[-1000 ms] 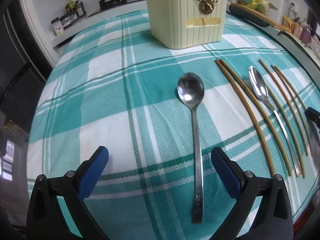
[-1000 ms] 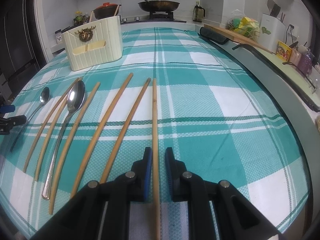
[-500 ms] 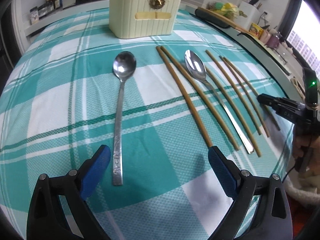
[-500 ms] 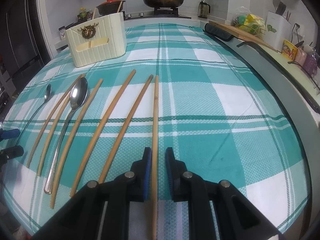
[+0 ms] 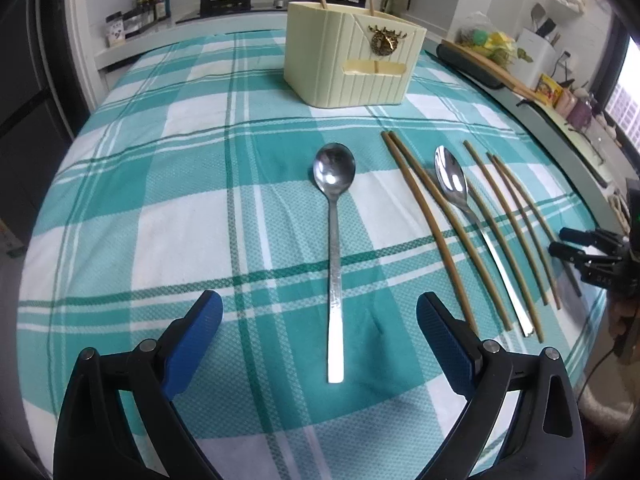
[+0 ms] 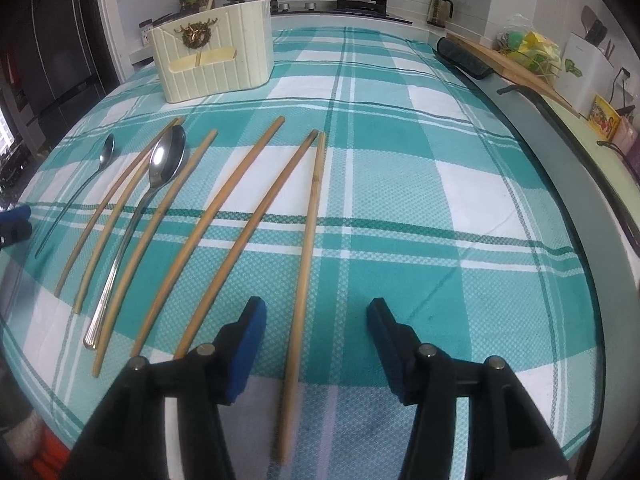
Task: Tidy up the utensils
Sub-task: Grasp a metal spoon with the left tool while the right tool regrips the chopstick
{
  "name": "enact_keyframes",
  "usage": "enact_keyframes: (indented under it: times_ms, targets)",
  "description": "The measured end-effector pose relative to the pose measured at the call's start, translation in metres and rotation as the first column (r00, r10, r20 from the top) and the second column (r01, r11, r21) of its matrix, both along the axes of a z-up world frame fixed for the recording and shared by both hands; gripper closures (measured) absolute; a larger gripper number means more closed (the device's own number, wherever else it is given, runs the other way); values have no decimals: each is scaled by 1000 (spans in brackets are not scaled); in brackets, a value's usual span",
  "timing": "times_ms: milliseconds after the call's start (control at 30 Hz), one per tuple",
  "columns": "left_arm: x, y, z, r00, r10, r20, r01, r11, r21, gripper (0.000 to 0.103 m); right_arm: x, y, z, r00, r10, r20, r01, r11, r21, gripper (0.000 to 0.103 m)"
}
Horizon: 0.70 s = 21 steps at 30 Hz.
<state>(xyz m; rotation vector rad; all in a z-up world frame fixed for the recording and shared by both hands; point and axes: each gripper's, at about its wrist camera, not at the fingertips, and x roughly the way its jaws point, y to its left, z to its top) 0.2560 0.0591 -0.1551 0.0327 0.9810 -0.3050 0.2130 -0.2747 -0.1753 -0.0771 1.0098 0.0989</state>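
The right claw (image 6: 316, 316) has opened: 0.5 s ago its blue pads were pinched close on either side of the rightmost chopstick (image 6: 306, 240), and now they are standing wide apart, with that chopstick lying loose on the cloth between them, touching neither pad. The left claw (image 5: 319, 326) is sitting wide as before, but its view has swung back so that the short spoon (image 5: 334, 240) is again lying centred between its pads, handle end toward the camera, gripped by nothing.

The checked tablecloth (image 6: 420, 200) is covering the bench, and to the right of the rightmost chopstick it is offering a broad bare stretch out to the bench's curved grey edge (image 6: 576, 208). On the left side of the short spoon the cloth is likewise lying free as far as the left edge. The near edge of the bench is running just under both claws.

The cream utensil holder (image 5: 352, 64) is standing upright at the far end of the cloth, with 2 sticks poking out of its top. Between the 2 claws the remaining utensils are lying in a row, well apart from the holder: 2 chopsticks side by side, the long spoon (image 5: 460, 196), then more chopsticks, all pointing roughly toward the holder. A stove with pans is sitting behind the bench.
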Motion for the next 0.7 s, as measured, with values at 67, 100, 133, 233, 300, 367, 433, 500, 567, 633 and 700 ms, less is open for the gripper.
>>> enact_keyframes:
  times_ms: [67, 100, 133, 233, 300, 367, 433, 500, 567, 633, 700]
  targets:
    - [9, -4, 0, 999, -33, -15, 33, 999, 19, 5, 4, 0, 0, 1000, 15, -14, -15, 1000, -1, 49]
    - [14, -7, 0, 999, -47, -15, 48, 998, 33, 5, 6, -1, 0, 1000, 18, -26, -18, 1000, 7, 49]
    - [19, -10, 1, 998, -64, -16, 65, 997, 43, 5, 9, -1, 1, 999, 21, -35, -21, 1000, 14, 49]
    - [37, -20, 0, 996, -90, -27, 92, 994, 65, 5, 17, 0, 1, 998, 41, -55, -42, 999, -1, 51]
    - [50, -26, -2, 994, -105, -35, 107, 992, 72, 5, 23, 1, 1, 996, 53, -67, -54, 999, -5, 56]
    - [62, -32, -4, 994, -102, -31, 105, 990, 98, 5, 28, 0, 2, 995, 62, -78, -63, 998, -5, 62]
    - [75, -36, -8, 995, -94, -31, 97, 988, 117, 5, 33, -2, 3, 994, 61, -88, -61, 998, 4, 67]
    - [85, -40, -13, 996, -85, -36, 89, 987, 133, 5, 39, -4, 3, 994, 58, -94, -57, 998, 14, 70]
    - [94, -44, -18, 996, -80, -39, 86, 984, 153, 8, 46, -5, 3, 994, 57, -95, -55, 998, 20, 70]
    - [101, -47, -23, 996, -78, -49, 85, 982, 167, 13, 56, -4, 2, 994, 63, -91, -61, 998, 29, 70]
    - [105, -48, -26, 995, -79, -60, 88, 983, 163, 17, 68, -3, 2, 994, 65, -88, -63, 998, 29, 71]
